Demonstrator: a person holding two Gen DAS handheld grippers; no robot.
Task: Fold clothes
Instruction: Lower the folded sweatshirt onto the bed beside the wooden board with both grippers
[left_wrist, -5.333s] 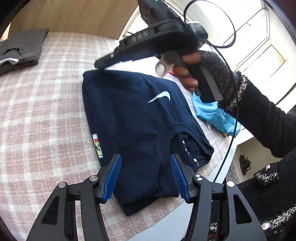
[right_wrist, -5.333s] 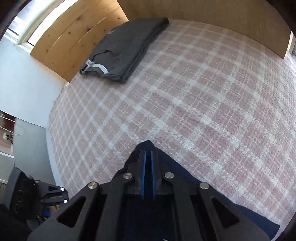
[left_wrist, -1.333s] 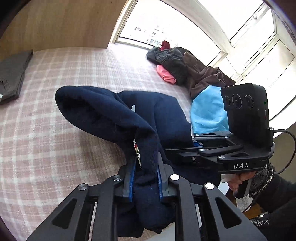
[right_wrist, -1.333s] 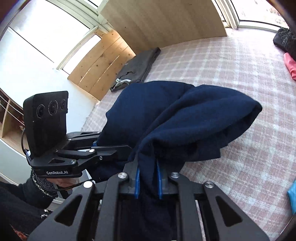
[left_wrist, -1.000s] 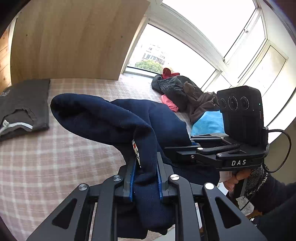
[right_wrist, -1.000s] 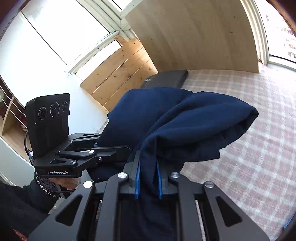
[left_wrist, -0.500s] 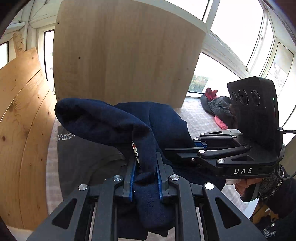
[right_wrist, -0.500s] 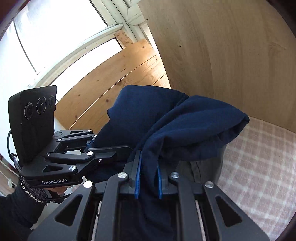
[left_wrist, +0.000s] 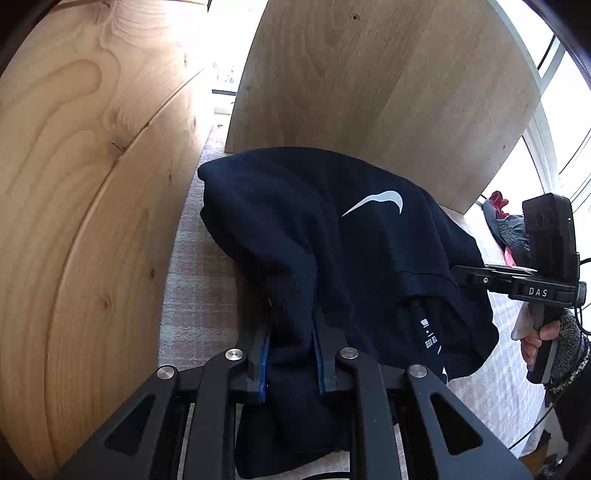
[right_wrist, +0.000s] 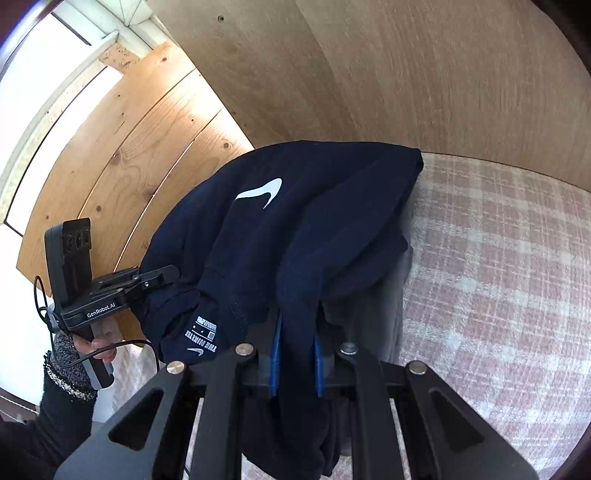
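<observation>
In the corner where the plank wall (left_wrist: 85, 206) meets the plywood board (left_wrist: 388, 92), I am holding the folded navy T-shirt (left_wrist: 332, 236) over the pink checked cloth (right_wrist: 498, 277), its far folded edge close to the board. A strip of grey fabric (right_wrist: 388, 295) is showing under the shirt's right edge; I cannot tell what it belongs to.

Readable markings:
- A white swoosh logo (left_wrist: 376, 202) is lying on the upper face of the shirt.
- The inner neck label (right_wrist: 201, 338) is reading "THE NIKE TEE", with a small swoosh below it.
- The body of my right gripper (left_wrist: 476, 275) is showing the letters "DAS" in the left wrist view.
- The body of my left gripper (right_wrist: 162, 275) is showing "GenRobot.AI" in the right wrist view.

Shirt condition: it is dark navy, folded into a thick bundle of several layers, rounded on top and sagging between the two grip points, with the neck opening facing me.

Tool state: my left gripper is clamping a bunched fold at the shirt's near left edge, blue pads (left_wrist: 264, 360) pressing the fabric from both sides. My right gripper is clamping the near right edge the same way. My right hand (left_wrist: 539, 338) is wrapping the handle, in a grey knit cuff (left_wrist: 570, 345).
</observation>
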